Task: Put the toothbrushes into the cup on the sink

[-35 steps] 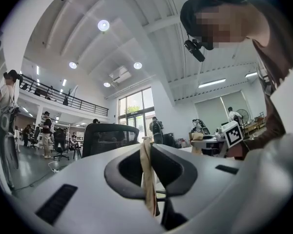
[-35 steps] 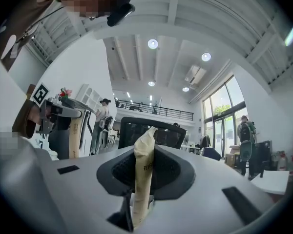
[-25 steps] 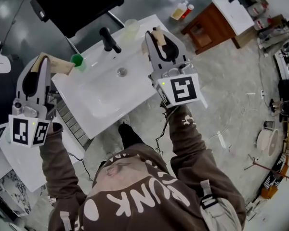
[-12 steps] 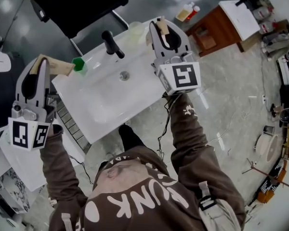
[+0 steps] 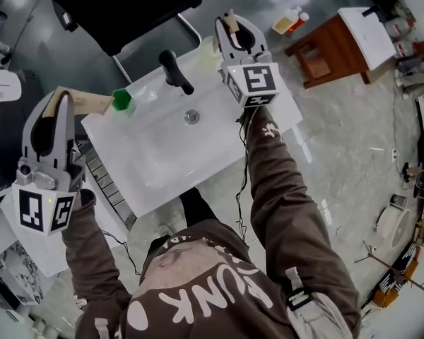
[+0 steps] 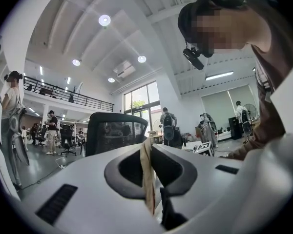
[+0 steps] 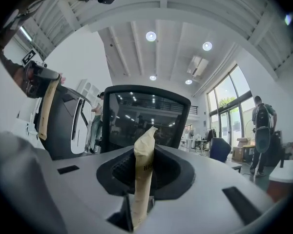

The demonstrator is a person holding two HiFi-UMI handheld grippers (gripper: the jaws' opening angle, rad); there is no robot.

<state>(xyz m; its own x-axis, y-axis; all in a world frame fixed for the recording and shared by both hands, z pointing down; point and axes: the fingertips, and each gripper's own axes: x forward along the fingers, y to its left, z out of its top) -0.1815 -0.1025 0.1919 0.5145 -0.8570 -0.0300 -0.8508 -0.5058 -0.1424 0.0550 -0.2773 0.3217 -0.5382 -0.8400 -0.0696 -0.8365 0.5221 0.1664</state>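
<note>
In the head view a white sink with a black faucet lies in front of me. My left gripper stands at the sink's left corner, shut on a tan paper-wrapped toothbrush whose end reaches a small green cup. My right gripper is over the sink's back right corner, shut on another wrapped toothbrush, beside a pale translucent cup that it partly hides. Both gripper views point upward: the wrapper sits between the left jaws, and the wrapper between the right jaws.
A black office chair stands behind the sink. A wooden cabinet with bottles is at the back right. A white board lies at my left, and a slatted rack shows under the sink's left edge.
My right gripper has moved away from me with its toothbrush, from over the basin to the sink's back right corner by the translucent cup. The left gripper has stayed almost in place.
</note>
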